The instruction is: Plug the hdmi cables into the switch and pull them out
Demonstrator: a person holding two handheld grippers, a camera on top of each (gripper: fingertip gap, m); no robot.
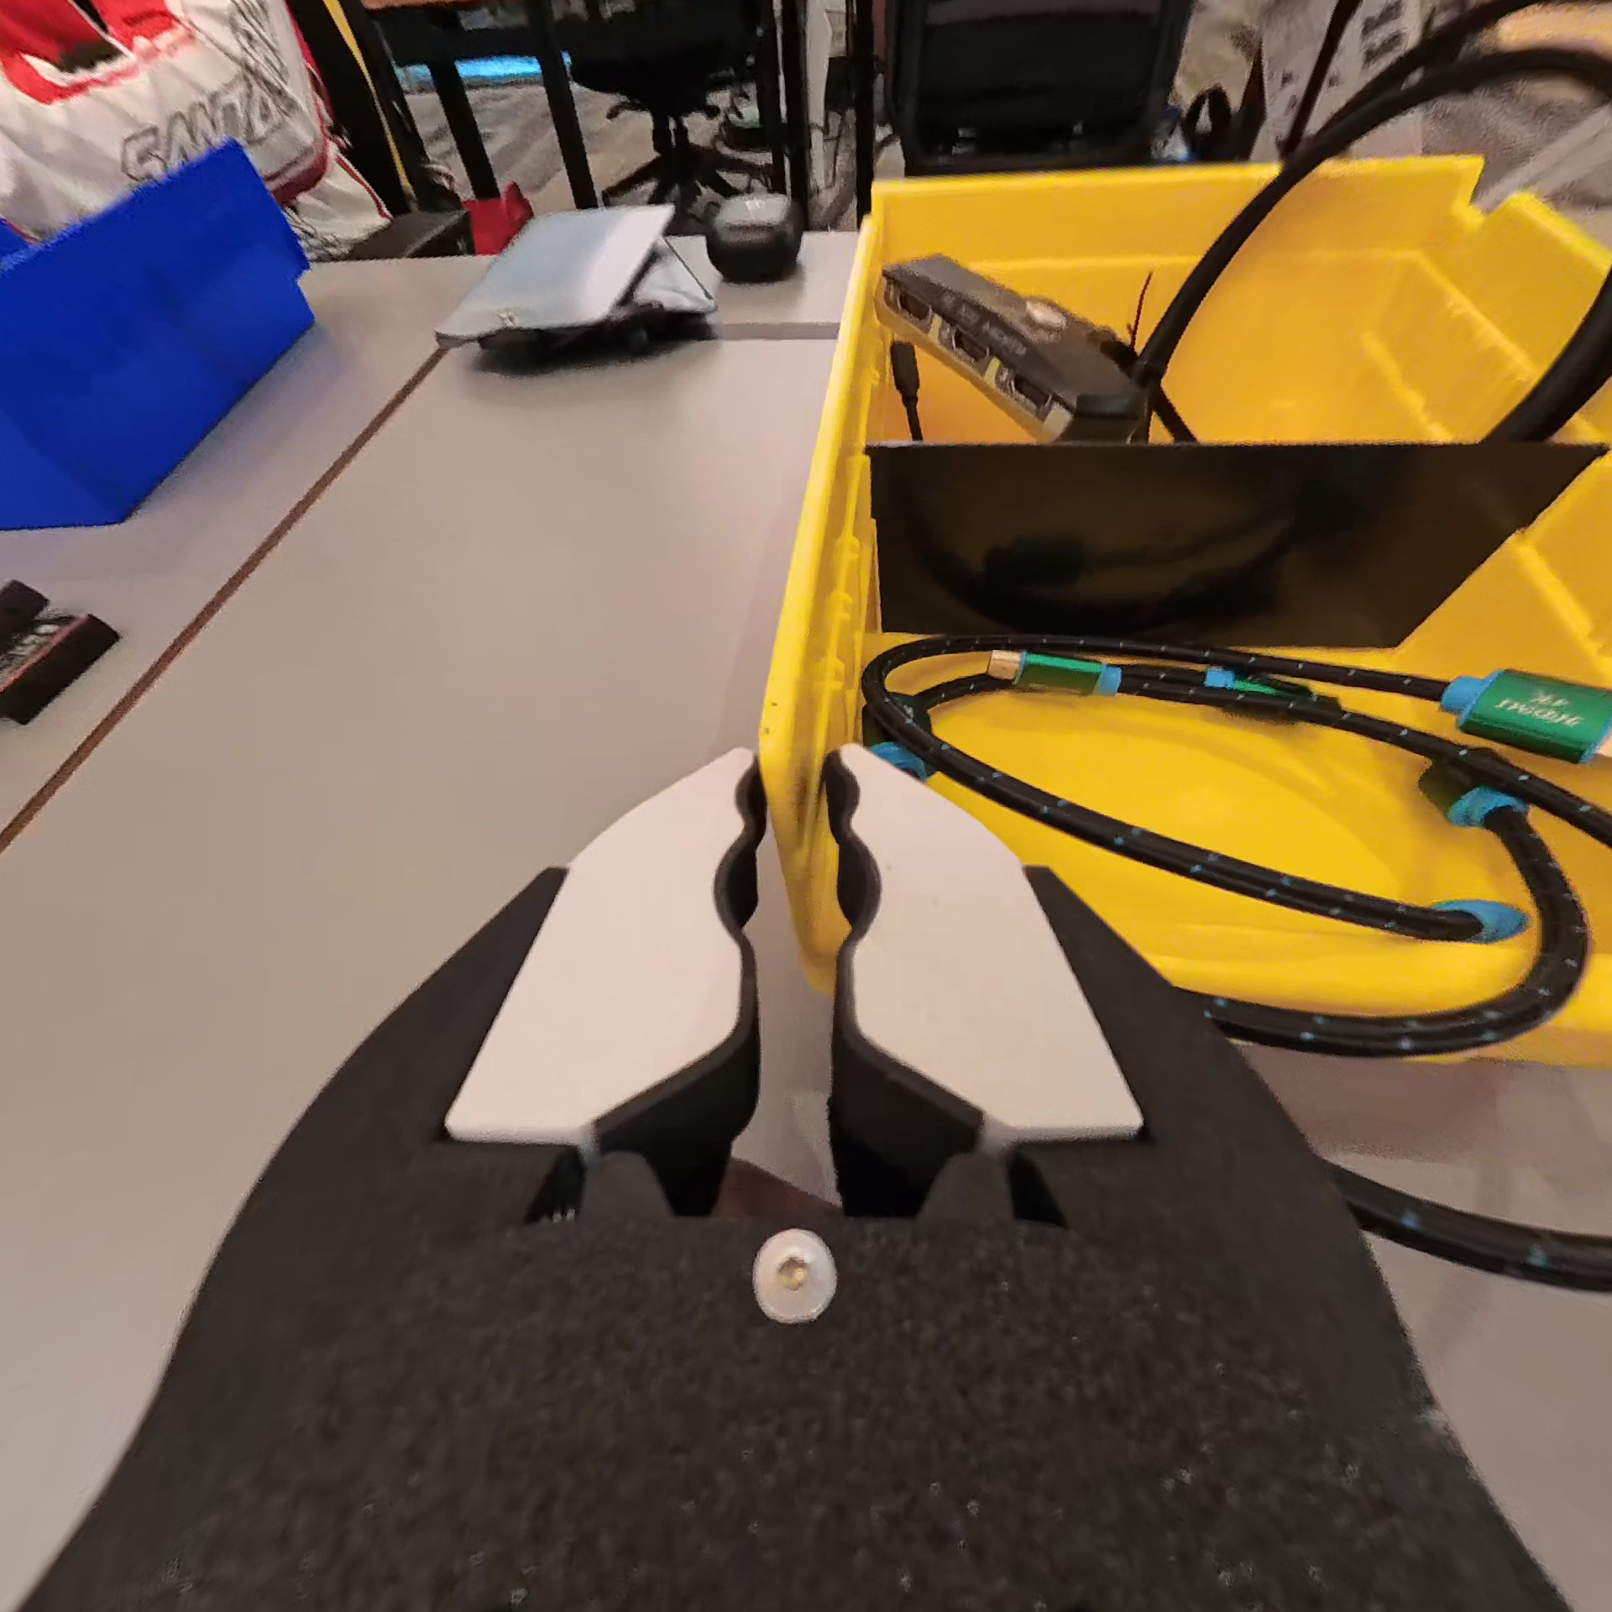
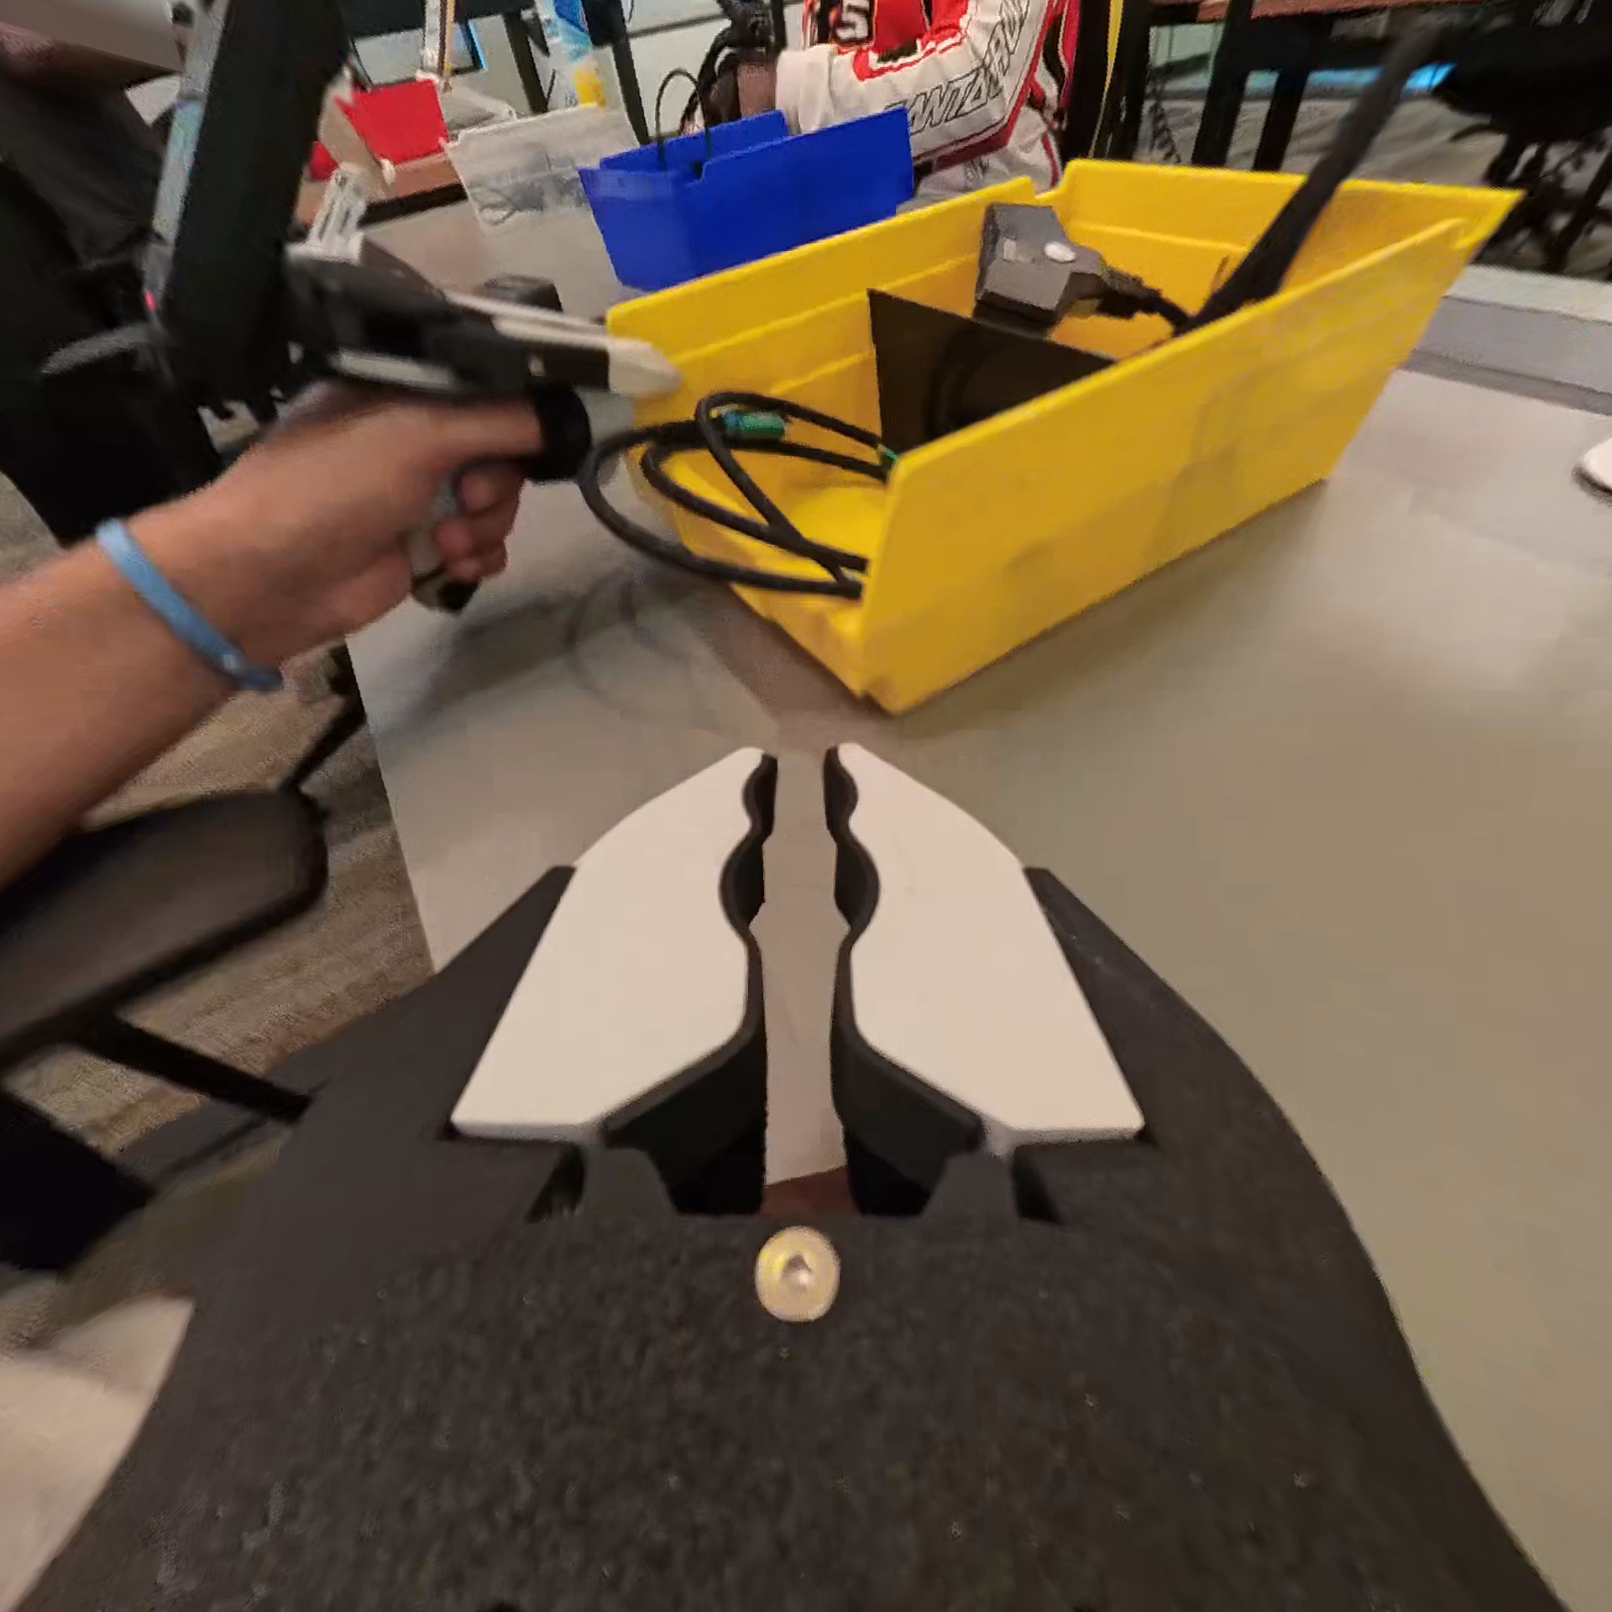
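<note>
A yellow bin (image 1: 820,611) stands on the grey table. A black divider (image 1: 1178,541) splits it. The black HDMI switch (image 1: 1003,349) lies tilted in the far part, its ports empty, with a thick black cable (image 1: 1239,218) leading up from it. Braided black HDMI cables (image 1: 1134,837) with green plugs (image 1: 1535,715) lie coiled in the near part and spill over the front. My left gripper (image 1: 794,768) is shut and empty at the bin's near left corner. My right gripper (image 2: 798,759) is shut and empty over bare table, short of the bin (image 2: 1090,488). The switch (image 2: 1029,262) shows there too.
A blue bin (image 1: 131,349) sits at the far left, a grey pouch (image 1: 576,279) and a round black object (image 1: 754,235) behind. A small black item (image 1: 44,645) lies left. In the right wrist view a hand (image 2: 349,523) holds the left gripper (image 2: 641,371); a chair (image 2: 148,907) stands beside the table edge. My right fingertips sit around 30 cm from my left ones.
</note>
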